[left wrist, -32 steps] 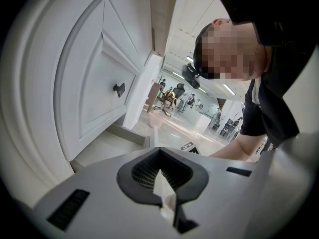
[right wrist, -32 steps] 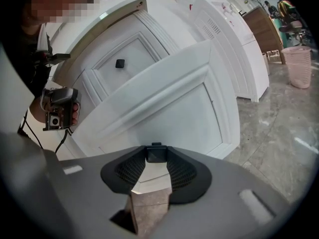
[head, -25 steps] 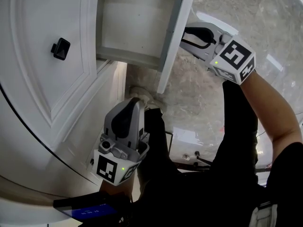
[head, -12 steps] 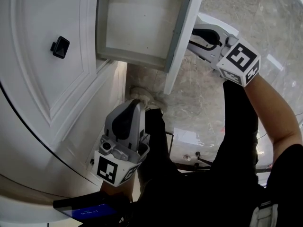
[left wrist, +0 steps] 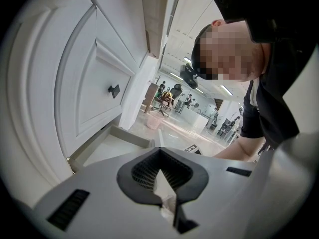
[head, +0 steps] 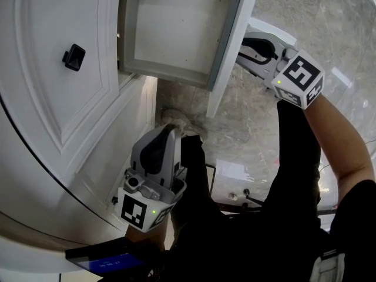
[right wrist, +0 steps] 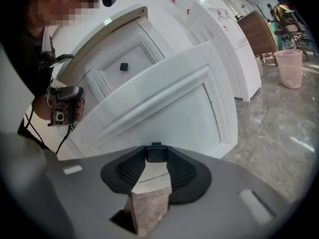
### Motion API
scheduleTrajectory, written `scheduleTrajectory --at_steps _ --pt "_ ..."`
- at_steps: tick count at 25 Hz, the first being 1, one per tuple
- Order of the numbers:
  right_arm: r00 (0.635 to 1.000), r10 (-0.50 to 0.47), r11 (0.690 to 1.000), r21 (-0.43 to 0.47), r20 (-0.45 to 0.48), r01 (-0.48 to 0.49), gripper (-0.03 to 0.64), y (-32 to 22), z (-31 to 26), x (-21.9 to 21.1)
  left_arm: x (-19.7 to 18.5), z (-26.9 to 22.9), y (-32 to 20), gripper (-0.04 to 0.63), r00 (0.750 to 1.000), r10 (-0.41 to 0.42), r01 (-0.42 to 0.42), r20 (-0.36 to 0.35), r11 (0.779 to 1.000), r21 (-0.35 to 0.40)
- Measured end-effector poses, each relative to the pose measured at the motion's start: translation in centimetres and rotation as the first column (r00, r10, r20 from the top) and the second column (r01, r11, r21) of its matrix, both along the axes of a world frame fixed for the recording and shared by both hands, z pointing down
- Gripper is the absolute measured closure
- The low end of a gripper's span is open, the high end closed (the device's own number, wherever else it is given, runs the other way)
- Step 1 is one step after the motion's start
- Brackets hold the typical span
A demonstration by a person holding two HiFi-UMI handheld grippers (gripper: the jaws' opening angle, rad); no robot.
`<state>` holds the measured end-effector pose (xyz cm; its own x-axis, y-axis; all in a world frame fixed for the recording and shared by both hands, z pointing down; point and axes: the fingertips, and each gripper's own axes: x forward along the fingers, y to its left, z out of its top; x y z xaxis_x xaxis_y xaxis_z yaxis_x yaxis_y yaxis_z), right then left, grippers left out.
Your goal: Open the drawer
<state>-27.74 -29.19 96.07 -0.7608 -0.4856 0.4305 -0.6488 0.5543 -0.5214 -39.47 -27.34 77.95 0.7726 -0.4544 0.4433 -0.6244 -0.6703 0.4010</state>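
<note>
A white drawer (head: 170, 28) stands pulled out of the white cabinet, its inside bare. Its front panel (head: 232, 46) fills the right gripper view (right wrist: 164, 108). My right gripper (head: 245, 44) is at the outer face of that panel, shut on the drawer's small black knob (right wrist: 156, 152), which sits between the fingertips. My left gripper (head: 166, 131) hangs lower, beside the cabinet door (head: 59, 98), with its jaws shut and nothing in them (left wrist: 159, 151). It shows small in the right gripper view (right wrist: 65, 106). The door bears a second black knob (head: 74, 57).
Grey marble floor (head: 305, 16) lies right of the drawer. A shoe (head: 176, 119) stands under the drawer's corner. My dark-clothed legs (head: 235, 228) fill the lower frame. A pink waste basket (right wrist: 291, 66) stands far back, and a dark device (head: 106, 257) shows at the bottom.
The drawer has slid a little further out, toward the right in the head view, and my right gripper has gone with it. The left gripper has stayed put.
</note>
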Motion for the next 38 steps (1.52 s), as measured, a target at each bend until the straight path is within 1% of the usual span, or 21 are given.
scheduleTrajectory --at_steps 5,11,15,21,23,26,30,34,38 --pt "1.000 0.013 1.000 -0.003 0.008 -0.013 0.486 0.2 0.1 -0.2 -0.2 0.2 0.1 0.604 1.000 0.000 0.000 -0.003 1.000 -0.009" --pt "1.000 -0.010 1.000 0.004 0.020 0.010 0.488 0.1 0.2 -0.1 -0.6 0.1 -0.9 0.604 1.000 -0.017 0.017 -0.010 1.000 -0.006" --pt "1.000 -0.012 1.000 0.012 0.027 0.011 0.488 0.1 0.3 0.0 -0.5 0.3 -0.8 0.604 1.000 -0.005 0.005 -0.005 1.000 -0.007" --pt "0.999 0.004 1.000 -0.011 0.032 -0.004 0.486 0.1 0.5 0.1 -0.4 -0.2 -1.2 0.604 1.000 -0.006 0.006 -0.008 1.000 -0.009" --pt "1.000 0.013 1.000 -0.017 0.016 -0.012 0.484 0.0 0.5 0.1 -0.4 -0.8 -1.4 0.604 1.000 -0.007 0.007 -0.010 1.000 -0.003" --pt "0.999 0.014 0.999 -0.030 -0.046 -0.015 0.482 0.3 0.5 0.3 -0.6 -1.6 -1.2 0.604 1.000 0.007 -0.007 -0.001 1.000 -0.004" --pt "0.994 0.025 0.998 -0.047 -0.108 -0.030 0.480 1.1 -0.5 1.5 -0.1 -3.2 -1.4 0.604 1.000 -0.001 0.001 -0.012 1.000 0.004" --pt "0.990 0.063 0.997 -0.040 -0.130 -0.068 0.480 1.6 -3.2 3.1 1.9 -5.5 0.2 0.604 0.998 0.043 -0.044 -0.049 0.999 -0.014" --pt "0.984 0.109 0.993 -0.019 -0.143 -0.113 0.486 1.8 -7.4 4.8 4.2 -8.9 0.9 0.604 0.995 0.083 -0.082 -0.059 0.997 0.013"
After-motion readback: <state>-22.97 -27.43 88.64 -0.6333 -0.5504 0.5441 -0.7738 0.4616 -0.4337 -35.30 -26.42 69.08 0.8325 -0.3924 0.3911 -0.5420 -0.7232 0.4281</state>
